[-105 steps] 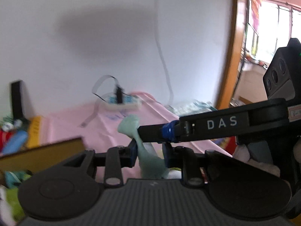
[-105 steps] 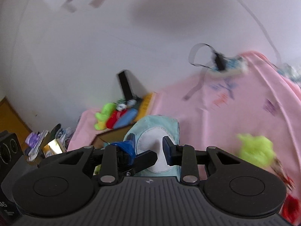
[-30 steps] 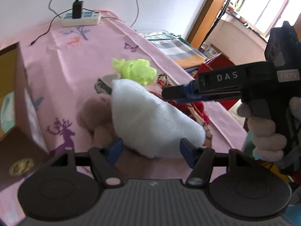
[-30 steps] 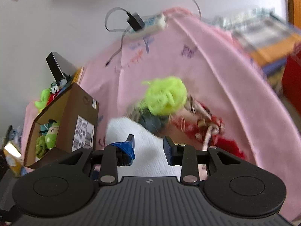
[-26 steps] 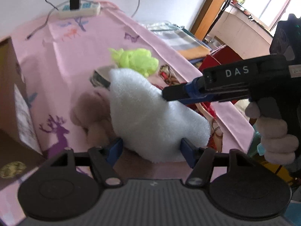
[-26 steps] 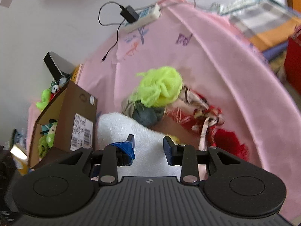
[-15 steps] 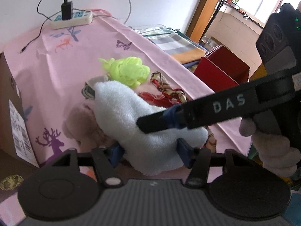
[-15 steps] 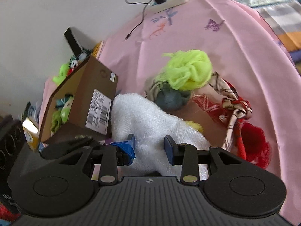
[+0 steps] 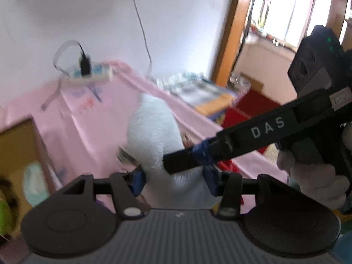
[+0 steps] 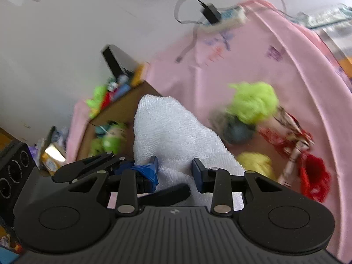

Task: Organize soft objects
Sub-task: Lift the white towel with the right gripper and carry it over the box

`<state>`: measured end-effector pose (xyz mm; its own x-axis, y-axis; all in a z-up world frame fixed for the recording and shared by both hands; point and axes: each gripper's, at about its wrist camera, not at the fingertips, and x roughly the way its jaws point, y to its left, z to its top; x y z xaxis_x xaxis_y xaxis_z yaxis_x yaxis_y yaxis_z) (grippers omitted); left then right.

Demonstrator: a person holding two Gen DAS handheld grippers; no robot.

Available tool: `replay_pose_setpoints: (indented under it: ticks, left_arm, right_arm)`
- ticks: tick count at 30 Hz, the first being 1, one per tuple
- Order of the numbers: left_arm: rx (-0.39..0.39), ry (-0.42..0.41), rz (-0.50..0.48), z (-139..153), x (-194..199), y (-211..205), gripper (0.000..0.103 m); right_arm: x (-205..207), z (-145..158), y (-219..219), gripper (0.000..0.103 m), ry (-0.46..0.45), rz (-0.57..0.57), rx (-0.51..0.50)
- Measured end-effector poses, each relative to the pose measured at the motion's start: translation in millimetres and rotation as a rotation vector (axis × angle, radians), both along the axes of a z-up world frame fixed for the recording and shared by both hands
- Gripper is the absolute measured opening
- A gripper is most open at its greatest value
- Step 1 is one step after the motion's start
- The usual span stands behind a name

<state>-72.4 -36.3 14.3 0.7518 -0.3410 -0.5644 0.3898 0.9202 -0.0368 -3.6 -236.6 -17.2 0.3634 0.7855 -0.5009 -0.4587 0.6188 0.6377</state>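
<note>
Left wrist view, L to R: cardboard box [image 9: 19, 140] at the far left edge, blurred, w/ a pale blue-green soft thing [image 9: 33, 182] inside; pink cloth [image 9: 92, 118] covers the table behind it; power strip [image 9: 90, 73] w/ a black plug sits at the cloth's far edge by the white wall; white towel [image 9: 154, 136] stands up in the centre, its lower part between the blue pads of the left gripper [image 9: 173, 181]; jaws are closing and both pads press into the towel, so it's gripped; right gripper [image 9: 187, 160] reaches in from the R side, its tip against the towel's R flank, held by a hand [image 9: 316, 178] in a pale glove at the far R; red box [image 9: 253, 107] and stacked fabric beyond the table edge. Right wrist view, L to R: box w/ green toys [image 10: 107, 140] inside; towel rises from between the right gripper's pads, which are closing on it and pinch its lower edge; the left gripper's fingers [image 10: 92, 165] show low on the L, beside the towel; further R on the cloth, a lime-green fluffy ball [image 10: 253, 101] atop a grey-blue item [image 10: 237, 132], a yellow soft piece [image 10: 255, 162], then a patterned scarf [image 10: 294, 140] and red fabric [image 10: 314, 180]; all blurred.
</note>
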Motion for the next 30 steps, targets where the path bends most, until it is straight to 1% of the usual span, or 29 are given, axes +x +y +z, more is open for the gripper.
replay_pose_setpoints:
  ticks: [2,5,8,11,14,18,22,27,28,30]
  left_arm:
    - [0.027,-0.060,0.018,14,-7,10,0.050]
    - [0.055,-0.126,0.067,32,-14,32,0.050]
    - [0.058,-0.159,0.123,46,-16,59,0.050]
    - [0.081,-0.189,0.182,57,-19,89,0.050]
    - [0.106,-0.197,0.233,64,-17,117,0.050]
    - [0.081,-0.140,0.282,61,-3,156,0.050]
    - [0.051,-0.035,0.318,45,22,188,0.050]
    - [0.083,0.071,0.343,14,46,202,0.050]
    - [0.090,0.087,0.347,9,45,205,0.050]
    - [0.096,0.115,0.356,0,53,210,0.050]
  right_arm:
    - [2,10,12,0.018,-0.006,0.019,0.048]
    - [8,26,40,0.018,-0.057,0.058,0.079]
    - [14,38,72,0.018,-0.080,0.092,0.103]
    - [21,48,109,0.018,-0.108,0.132,0.121]
    - [29,54,143,0.018,-0.115,0.159,0.133]
    - [38,52,184,0.018,-0.094,0.166,0.100]
    - [52,35,214,0.018,-0.019,0.152,0.042]
    - [65,10,239,0.018,0.105,0.120,0.001]
    - [67,4,242,0.018,0.129,0.112,-0.006]
    - [70,-3,248,0.018,0.157,0.100,-0.017]
